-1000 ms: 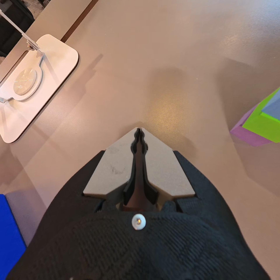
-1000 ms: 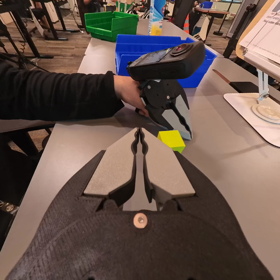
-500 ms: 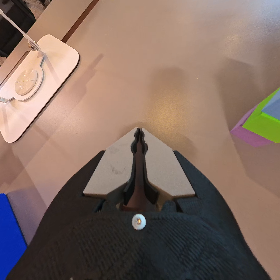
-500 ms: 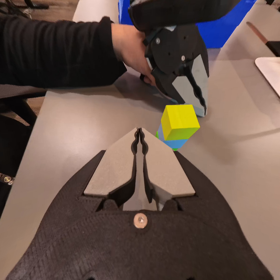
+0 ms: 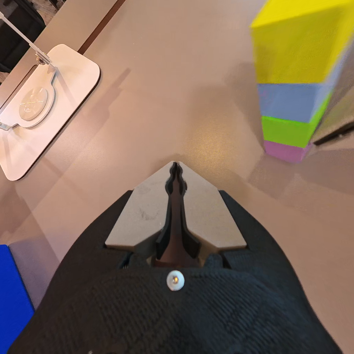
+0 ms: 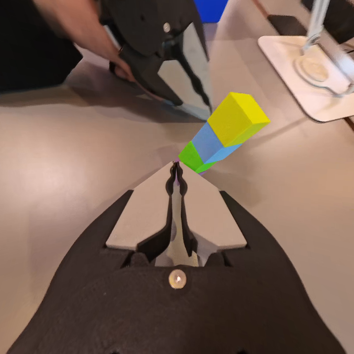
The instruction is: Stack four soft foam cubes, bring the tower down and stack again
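A tower of four foam cubes stands on the grey-brown table (image 5: 172, 76): yellow (image 5: 291, 44) on top, then blue (image 5: 287, 101), green (image 5: 285, 132) and purple (image 5: 283, 153) at the bottom. My left gripper (image 5: 176, 163) is shut and empty, left of the tower and apart from it. In the right wrist view the yellow cube (image 6: 237, 118), blue cube (image 6: 208, 143) and green cube (image 6: 191, 157) show from above. My right gripper (image 6: 176, 162) is shut and empty, with its tips at the tower's base and the purple cube (image 6: 202, 173) mostly hidden behind them. The left gripper (image 6: 205, 113), held by a hand, shows just beyond the tower.
A white stand base (image 5: 47, 107) lies at the left and also shows in the right wrist view (image 6: 306, 76) at the upper right. A blue bin (image 5: 11, 306) sits at the lower left edge; it shows far off in the right wrist view (image 6: 210, 9). Across from one pair of fingers to the other is roughly 11 centimeters.
The right gripper has tilted down and closed in on the tower's base. The whole tower now shows in the left view, which held only its lower cubes before. Both grippers stayed shut.
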`<state>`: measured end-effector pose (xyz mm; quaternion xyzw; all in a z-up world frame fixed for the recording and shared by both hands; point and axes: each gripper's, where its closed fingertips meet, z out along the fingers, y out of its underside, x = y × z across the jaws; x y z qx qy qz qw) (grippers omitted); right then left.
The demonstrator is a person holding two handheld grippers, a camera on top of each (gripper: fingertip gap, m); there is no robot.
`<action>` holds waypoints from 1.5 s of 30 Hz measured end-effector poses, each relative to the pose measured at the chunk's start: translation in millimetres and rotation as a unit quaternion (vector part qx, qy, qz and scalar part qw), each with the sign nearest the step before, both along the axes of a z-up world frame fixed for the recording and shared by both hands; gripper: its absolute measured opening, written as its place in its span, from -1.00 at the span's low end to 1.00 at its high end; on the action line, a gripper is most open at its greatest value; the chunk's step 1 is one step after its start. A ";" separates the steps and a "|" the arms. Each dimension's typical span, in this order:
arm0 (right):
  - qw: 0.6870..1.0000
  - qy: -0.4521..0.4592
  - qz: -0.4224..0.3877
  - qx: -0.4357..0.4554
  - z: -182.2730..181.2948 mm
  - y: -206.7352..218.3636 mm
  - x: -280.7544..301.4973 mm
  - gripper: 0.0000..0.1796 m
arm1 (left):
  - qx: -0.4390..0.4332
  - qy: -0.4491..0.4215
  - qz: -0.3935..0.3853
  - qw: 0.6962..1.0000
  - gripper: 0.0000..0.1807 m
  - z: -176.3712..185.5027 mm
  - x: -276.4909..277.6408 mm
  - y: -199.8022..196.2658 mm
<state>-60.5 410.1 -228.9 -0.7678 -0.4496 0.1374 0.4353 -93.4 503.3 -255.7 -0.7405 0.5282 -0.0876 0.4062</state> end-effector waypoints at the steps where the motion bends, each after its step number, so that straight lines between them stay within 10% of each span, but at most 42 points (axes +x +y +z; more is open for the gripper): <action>1: 1.000 0.008 -0.018 0.010 4.6 5.1 3.8 -1.00 | 0.000 0.000 0.000 1.000 -1.00 0.0 0.0 0.1; 19: 0.992 0.071 -0.104 0.027 33.6 24.9 38.2 -1.00 | -0.001 -0.001 -0.001 1.000 -1.00 0.2 -0.2 -0.5; 29: 0.986 0.096 -0.133 0.043 52.3 29.8 56.5 -1.00 | -0.158 -0.052 -0.069 0.984 -1.00 -0.2 14.3 -44.9; 34: 0.983 0.109 -0.144 0.042 57.9 31.1 63.0 -1.00 | -0.177 -0.065 -0.102 0.977 -0.63 1.6 28.8 -62.1; 45: 0.983 0.112 -0.139 0.039 59.2 29.4 60.1 -1.00 | -0.139 -0.058 -0.106 0.983 -0.66 0.3 54.7 -71.4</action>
